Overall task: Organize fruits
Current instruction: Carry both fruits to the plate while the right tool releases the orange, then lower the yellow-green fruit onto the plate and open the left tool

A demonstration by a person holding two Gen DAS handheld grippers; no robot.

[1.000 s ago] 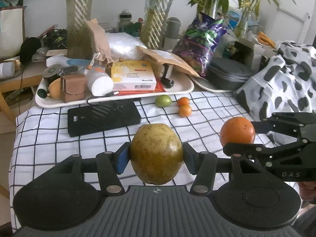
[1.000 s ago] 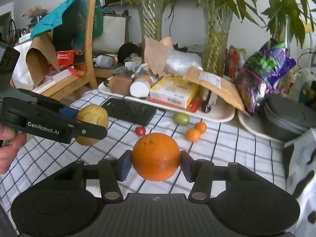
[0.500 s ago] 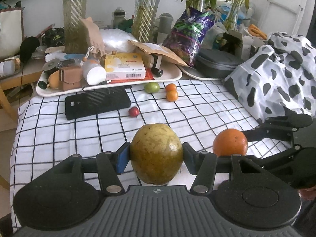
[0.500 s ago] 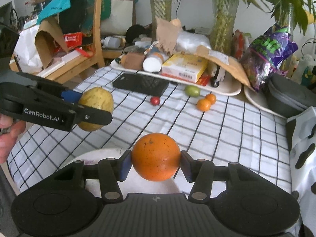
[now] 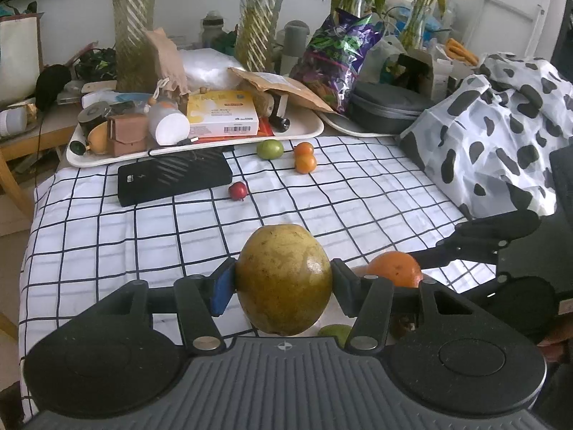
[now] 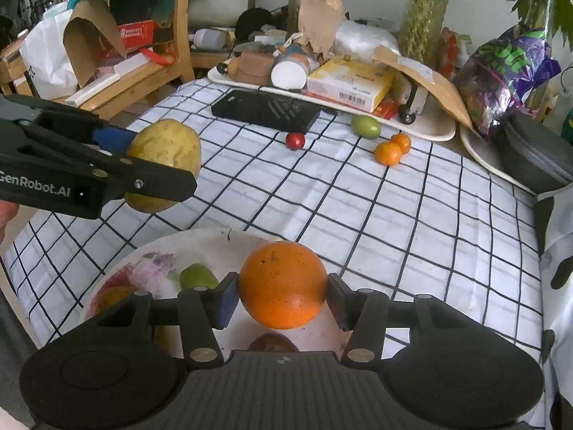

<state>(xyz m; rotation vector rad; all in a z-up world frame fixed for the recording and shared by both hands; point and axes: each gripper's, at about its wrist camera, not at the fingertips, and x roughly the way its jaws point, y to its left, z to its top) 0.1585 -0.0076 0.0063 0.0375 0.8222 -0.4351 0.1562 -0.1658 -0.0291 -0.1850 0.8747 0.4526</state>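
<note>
Right now both grippers carry fruit above the near end of the checked tablecloth. Left gripper is closed on a big yellow-green fruit, its pads pressing the fruit at nine and three o'clock; from the right wrist view that same fruit hangs at about nine o'clock, off the cloth and just beyond the far left rim of the plate. Right gripper is clamped on an orange, again squeezed from both sides, and the orange sits over the white plate with its flowered pattern.

On the plate a small green fruit lies at roughly ten o'clock from the orange, and a dark round fruit peeks out at six o'clock, mostly hidden by the gripper body. Another yellowish fruit shows at the plate's left edge, too covered to tell more.

Farther up the cloth, loose fruit lies well apart from the plate: a small red fruit at twelve o'clock, a green fruit at one o'clock, and two small oranges touching each other just near it. A black power bank lies flat behind the red fruit, next to a cluttered white tray of boxes and bottles. A person's fingers show at the left edge behind the left gripper.
</note>
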